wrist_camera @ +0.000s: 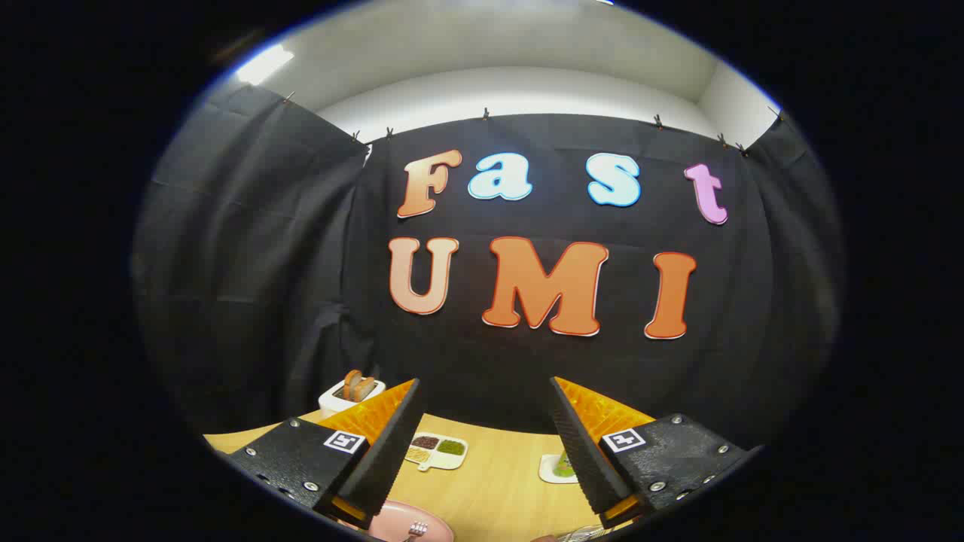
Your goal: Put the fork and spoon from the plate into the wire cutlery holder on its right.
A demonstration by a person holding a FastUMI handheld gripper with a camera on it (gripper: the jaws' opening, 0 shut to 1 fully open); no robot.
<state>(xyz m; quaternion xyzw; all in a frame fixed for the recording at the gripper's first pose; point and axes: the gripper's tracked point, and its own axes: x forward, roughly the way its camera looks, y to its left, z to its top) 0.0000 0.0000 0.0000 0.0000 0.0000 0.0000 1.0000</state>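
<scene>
While its fingers are standing spread wide with nothing between them, the gripper (486, 421) is hovering above a wooden table (497, 482). At six o'clock, nearest the fingers, a pink plate (399, 523) is carrying a fork (416, 531), tines aiming toward twelve; its handle is cut off from sight. At five o'clock, wire cutlery holder (584, 534) is barely showing. Beyond the fingers are lying a divided dish (438, 452) of grains and a small white dish (559, 468); a white toaster (350, 393) with bread is sitting at ten o'clock before black cloth.
</scene>
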